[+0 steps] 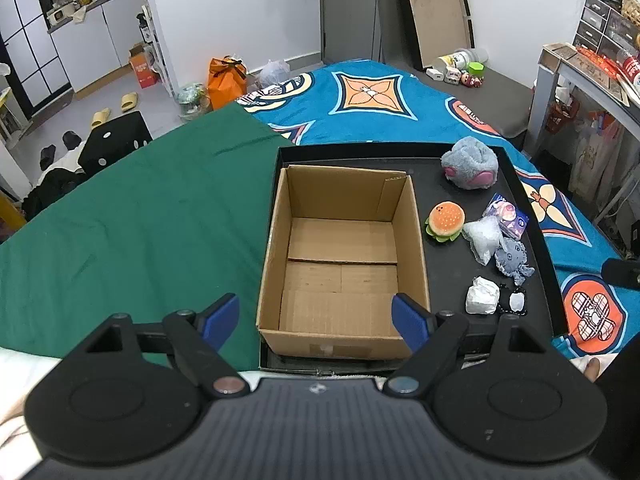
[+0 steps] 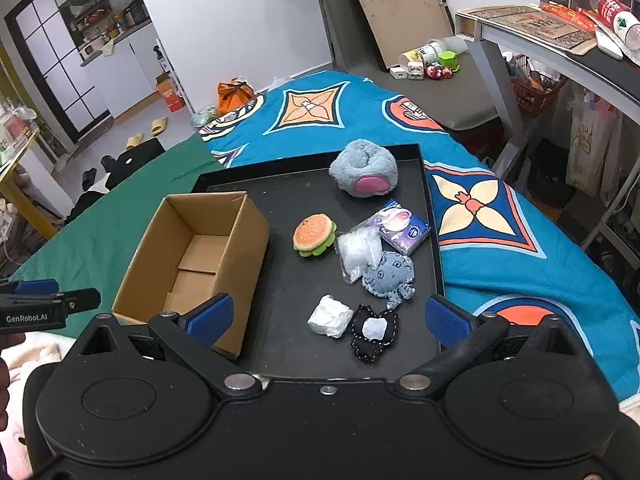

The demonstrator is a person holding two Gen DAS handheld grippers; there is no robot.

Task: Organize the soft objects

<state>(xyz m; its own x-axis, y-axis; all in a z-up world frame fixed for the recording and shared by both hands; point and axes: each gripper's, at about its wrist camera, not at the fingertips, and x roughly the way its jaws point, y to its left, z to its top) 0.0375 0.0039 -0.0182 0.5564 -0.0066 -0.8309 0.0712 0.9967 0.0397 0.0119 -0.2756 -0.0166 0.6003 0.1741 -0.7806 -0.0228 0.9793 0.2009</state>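
Both grippers, left and right, we held wide apart with nothing between the pads, above the near edge of the black tray. We saw the cardboard box standing empty on the tray's left side. To its right lay the grey plush, the burger, a tissue pack, a clear bag, a grey felt toy, a white wad and a black felt toy.
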